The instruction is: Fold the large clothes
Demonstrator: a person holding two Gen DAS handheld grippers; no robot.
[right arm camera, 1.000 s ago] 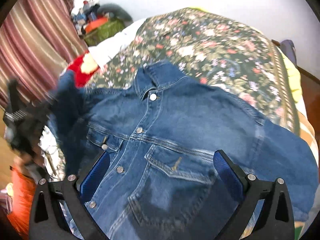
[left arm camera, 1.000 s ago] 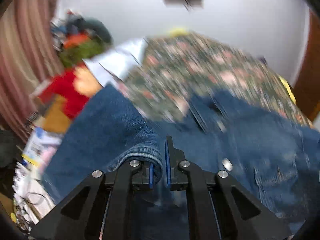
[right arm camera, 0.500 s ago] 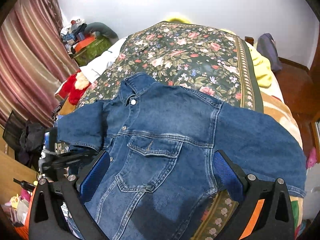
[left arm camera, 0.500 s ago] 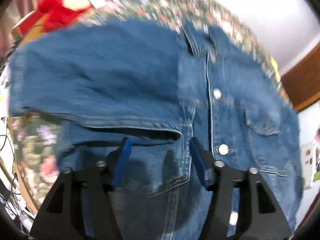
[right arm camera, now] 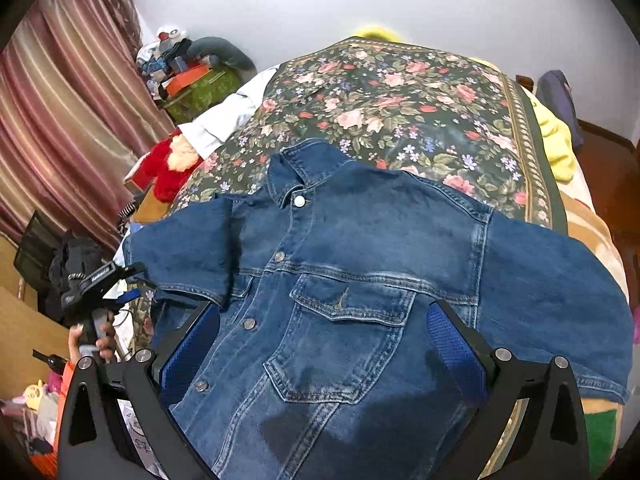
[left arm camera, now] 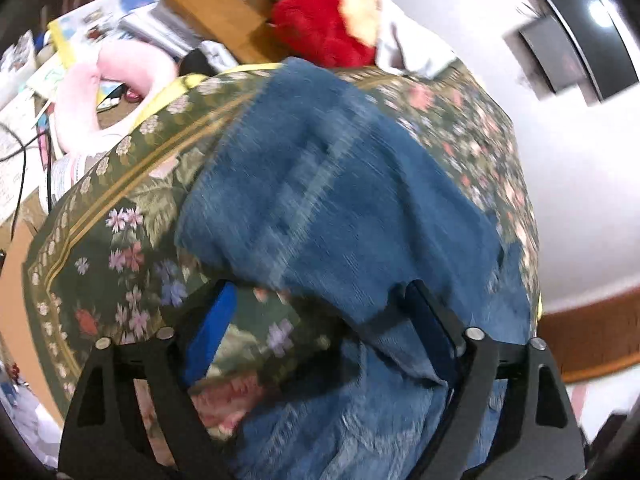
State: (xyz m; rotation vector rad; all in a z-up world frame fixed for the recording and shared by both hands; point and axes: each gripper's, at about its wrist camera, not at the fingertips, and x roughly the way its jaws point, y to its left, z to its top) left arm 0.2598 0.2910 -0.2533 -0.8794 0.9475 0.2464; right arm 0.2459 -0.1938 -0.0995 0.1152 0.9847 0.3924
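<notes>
A blue denim jacket [right arm camera: 360,264] lies front up, buttoned, on the floral bedspread [right arm camera: 400,92]. Its left sleeve [right arm camera: 184,248] is folded in over the chest, while the other sleeve spreads out to the right. My right gripper [right arm camera: 324,356] hovers open above the chest pocket, holding nothing. My left gripper [left arm camera: 318,334] has its jaws opening, over the bed's edge beside the folded sleeve [left arm camera: 340,200]. Denim edge and bedspread [left arm camera: 120,240] show between its pads, which press on nothing. In the right wrist view a hand [right arm camera: 92,336] holds that left gripper [right arm camera: 130,282] off the jacket's left side.
A red plush toy [left arm camera: 320,20], a pink neck pillow [left arm camera: 104,92], a cardboard box [left arm camera: 228,4] and papers crowd the floor left of the bed. Striped curtains [right arm camera: 60,120] hang on the left. Yellow bedding [right arm camera: 556,140] lies at the bed's far right. A dark screen [left arm camera: 572,52] hangs on the wall.
The left gripper, shut on the sleeve a second ago, has laid it across the jacket's front, let go, opened and drawn back to the bed's left edge while rolling. The right gripper pulled back slightly.
</notes>
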